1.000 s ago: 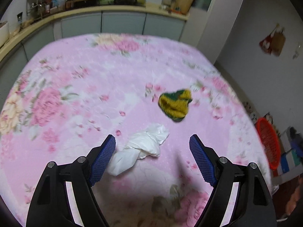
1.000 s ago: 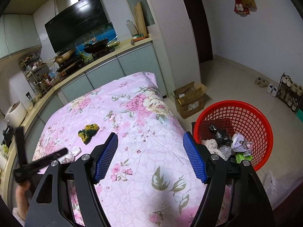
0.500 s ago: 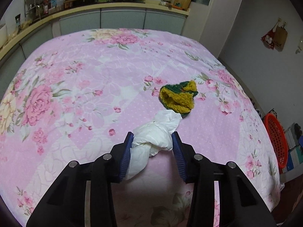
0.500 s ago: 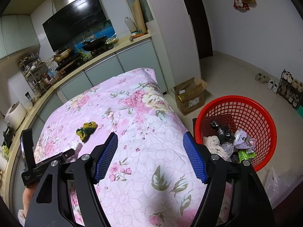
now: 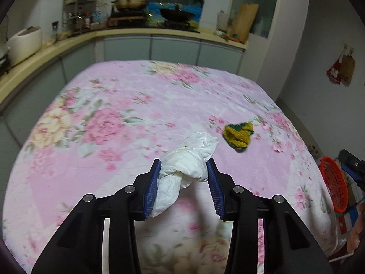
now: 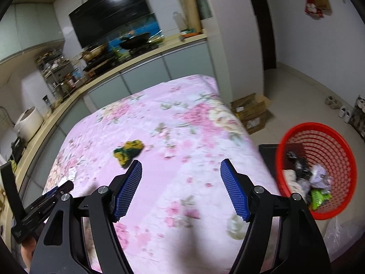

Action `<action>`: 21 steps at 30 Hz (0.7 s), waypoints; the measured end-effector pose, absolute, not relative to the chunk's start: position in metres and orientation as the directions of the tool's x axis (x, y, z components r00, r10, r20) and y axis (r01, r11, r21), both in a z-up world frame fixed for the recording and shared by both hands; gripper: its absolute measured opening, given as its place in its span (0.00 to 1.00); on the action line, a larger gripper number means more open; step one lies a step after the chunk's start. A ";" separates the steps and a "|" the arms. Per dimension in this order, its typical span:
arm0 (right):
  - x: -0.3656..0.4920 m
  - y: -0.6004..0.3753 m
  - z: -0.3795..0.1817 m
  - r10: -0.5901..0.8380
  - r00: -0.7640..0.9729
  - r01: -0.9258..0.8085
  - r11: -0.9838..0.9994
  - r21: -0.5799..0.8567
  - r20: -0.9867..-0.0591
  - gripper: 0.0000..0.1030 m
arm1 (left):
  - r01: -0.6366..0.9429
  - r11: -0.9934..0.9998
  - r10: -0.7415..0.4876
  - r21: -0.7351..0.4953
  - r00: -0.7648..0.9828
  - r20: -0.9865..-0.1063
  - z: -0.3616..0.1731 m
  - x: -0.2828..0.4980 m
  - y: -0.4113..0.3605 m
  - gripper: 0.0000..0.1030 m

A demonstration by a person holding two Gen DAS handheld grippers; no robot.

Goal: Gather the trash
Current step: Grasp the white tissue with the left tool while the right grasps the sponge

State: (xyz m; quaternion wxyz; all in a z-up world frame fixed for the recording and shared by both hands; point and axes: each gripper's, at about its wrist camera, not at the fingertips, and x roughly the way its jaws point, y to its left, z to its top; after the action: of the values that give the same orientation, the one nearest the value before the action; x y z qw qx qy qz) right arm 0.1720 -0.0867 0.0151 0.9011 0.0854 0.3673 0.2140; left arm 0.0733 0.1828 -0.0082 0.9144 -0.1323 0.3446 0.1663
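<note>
My left gripper point(image 5: 184, 171) pinches the one white wad point(image 5: 189, 166) at frame centre; one yellow-green rag point(image 5: 238, 134) lies upper right. My right gripper point(image 6: 181, 178) gapes empty, one red basket point(image 6: 342, 146) at right.

A knitted rag point(image 5: 238, 135) lies on the bedspread point(image 5: 127, 105), with a basket point(image 6: 319, 171) on the floor off its right edge

Left gripper point(image 5: 184, 167) clamped on a crumpled white tissue wad point(image 5: 189, 162), both blue pads pressed against its sides, lifted above the pink floral bedspread point(image 5: 118, 114). Beyond the wad, to its right, a yellow-green scrap point(image 5: 238, 134) lying on the bedspread. Far right of the wad, a red basket point(image 5: 334, 183) past the bedspread's edge.
</note>
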 end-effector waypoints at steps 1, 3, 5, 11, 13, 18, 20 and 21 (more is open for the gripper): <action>0.173 -0.081 0.015 0.454 0.634 -0.331 0.891 0.310 -0.626 0.67 | -0.408 0.904 0.228 -0.124 0.708 -0.668 -0.006 0.069 0.185 0.38; 0.177 -0.069 0.015 0.470 0.620 -0.352 0.882 0.313 -0.628 0.67 | -0.434 0.892 0.254 -0.125 0.711 -0.656 -0.002 0.061 0.191 0.38; 0.183 -0.053 0.012 0.482 0.600 -0.372 0.875 0.310 -0.638 0.67 | -0.462 0.877 0.281 -0.130 0.713 -0.643 0.001 0.054 0.198 0.38; 0.204 -0.006 0.002 0.515 0.546 -0.420 0.851 0.316 -0.661 0.75 | -0.523 0.839 0.327 -0.151 0.706 -0.629 0.002 0.039 0.217 0.38; 0.212 0.010 -0.002 0.520 0.531 -0.439 0.844 0.308 -0.669 0.75 | -0.530 0.832 0.326 -0.164 0.706 -0.629 0.001 0.037 0.220 0.38; 0.232 0.049 -0.016 0.521 0.486 -0.475 0.832 0.288 -0.702 0.75 | -0.553 0.820 0.357 -0.148 0.697 -0.622 -0.001 0.034 0.225 0.38; 0.237 0.063 -0.021 0.508 0.485 -0.496 0.830 0.255 -0.711 0.75 | -0.557 0.816 0.355 -0.154 0.694 -0.627 -0.004 0.034 0.227 0.38; 0.239 0.069 -0.024 0.499 0.488 -0.504 0.831 0.235 -0.716 0.75 | -0.558 0.815 0.353 -0.157 0.692 -0.629 -0.005 0.034 0.228 0.38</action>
State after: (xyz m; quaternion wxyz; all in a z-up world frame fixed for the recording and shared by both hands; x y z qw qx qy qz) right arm 0.2390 0.0694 -0.0241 0.8625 -0.0031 0.4142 0.2907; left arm 0.0340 0.2282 -0.0054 0.9039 -0.1706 0.3006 0.2521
